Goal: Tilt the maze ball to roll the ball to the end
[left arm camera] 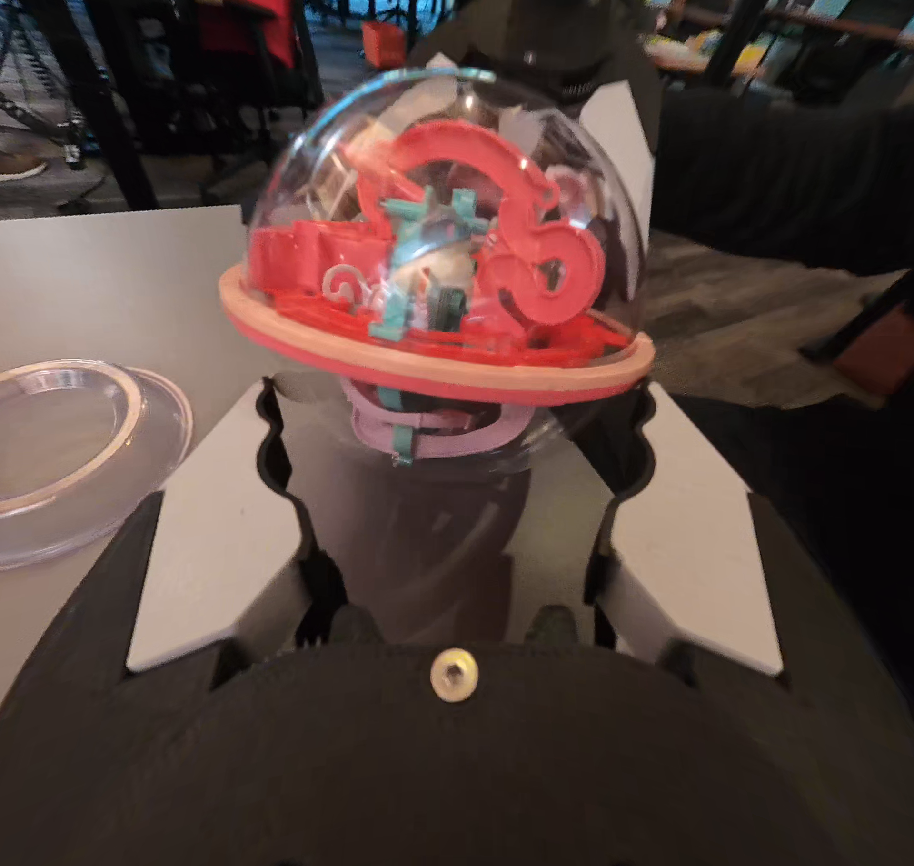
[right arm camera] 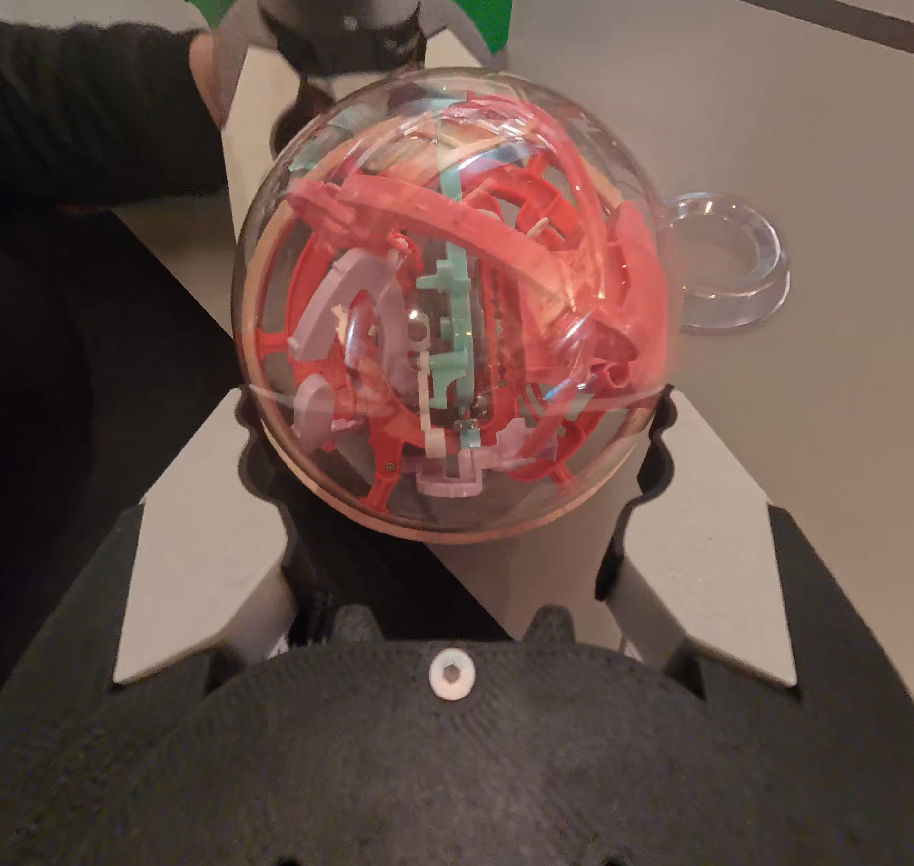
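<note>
While both tools close on it from opposite sides, the maze ball (left arm camera: 435, 268) hangs in the air above the pale counter (left arm camera: 99, 268), its clear shell packed with red, teal and lilac track. Nearest the ball, the left tool (left arm camera: 452, 427) spreads wide, its scalloped fingers (left arm camera: 269, 441) cupping the lower half just beneath the ball's pink equator ring (left arm camera: 435, 367), which tilts down to one side. Opposite, the right tool (right arm camera: 455, 431) is spread just as wide, its fingers (right arm camera: 653, 446) pressing the shell's flanks. A small silvery bead (right arm camera: 419, 333) shows beside the teal spine at the ball's centre; it may be the rolling ball, though blur leaves that uncertain. Beyond the ball, a clear ring stand (right arm camera: 727, 268) lies on the counter, and a dark sleeve (right arm camera: 99, 115) reaches in behind. Judged from here, the tilting is under way. Doing it well calls for slow, small rotations made by both tools together, with steady squeeze so the smooth shell does not slip.
</note>
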Demonstrator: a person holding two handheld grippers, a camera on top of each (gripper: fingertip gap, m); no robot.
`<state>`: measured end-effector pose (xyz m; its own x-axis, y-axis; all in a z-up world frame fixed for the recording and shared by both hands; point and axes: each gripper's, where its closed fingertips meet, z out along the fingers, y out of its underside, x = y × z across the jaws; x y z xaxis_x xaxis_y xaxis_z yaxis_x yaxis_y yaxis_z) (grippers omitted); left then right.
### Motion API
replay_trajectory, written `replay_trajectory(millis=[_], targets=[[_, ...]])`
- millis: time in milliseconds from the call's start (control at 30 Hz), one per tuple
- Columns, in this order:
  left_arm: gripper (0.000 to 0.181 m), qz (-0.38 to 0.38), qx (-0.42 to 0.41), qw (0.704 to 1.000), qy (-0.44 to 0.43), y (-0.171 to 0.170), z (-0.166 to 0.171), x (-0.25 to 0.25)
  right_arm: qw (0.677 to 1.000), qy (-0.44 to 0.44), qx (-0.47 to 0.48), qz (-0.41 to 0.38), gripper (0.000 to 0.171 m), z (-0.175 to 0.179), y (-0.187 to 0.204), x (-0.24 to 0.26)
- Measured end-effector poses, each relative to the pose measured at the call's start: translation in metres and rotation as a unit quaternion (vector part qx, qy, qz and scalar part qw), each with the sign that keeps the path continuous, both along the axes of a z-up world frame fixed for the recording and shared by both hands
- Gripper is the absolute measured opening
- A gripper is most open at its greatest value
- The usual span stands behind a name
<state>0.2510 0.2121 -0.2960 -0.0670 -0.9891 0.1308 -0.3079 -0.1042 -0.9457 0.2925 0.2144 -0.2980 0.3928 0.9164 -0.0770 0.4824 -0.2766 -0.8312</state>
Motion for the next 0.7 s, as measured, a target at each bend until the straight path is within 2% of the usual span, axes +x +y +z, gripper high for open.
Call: replay_trajectory(millis=[400,500,633,700], targets=[[0.135,0.017,-0.056,0.997,-0.049,0.001,0.018,0.009,0.995,0.07,-0.072,-0.023,0.149,0.004,-0.007,0.001],[0.132,0.023,-0.032,0.994,-0.097,-0.006,0.064,0.005,0.993,0.107,-0.034,-0.028,0.149,0.049,-0.015,-0.004],[0.132,0.02,0.028,0.99,-0.137,-0.022,0.15,0.003,0.987,0.151,0.044,-0.023,0.149,0.132,-0.027,-0.008],[0.132,0.026,0.065,0.991,-0.117,-0.019,0.174,0.006,0.984,0.171,0.053,-0.011,0.149,0.145,-0.019,-0.006]])
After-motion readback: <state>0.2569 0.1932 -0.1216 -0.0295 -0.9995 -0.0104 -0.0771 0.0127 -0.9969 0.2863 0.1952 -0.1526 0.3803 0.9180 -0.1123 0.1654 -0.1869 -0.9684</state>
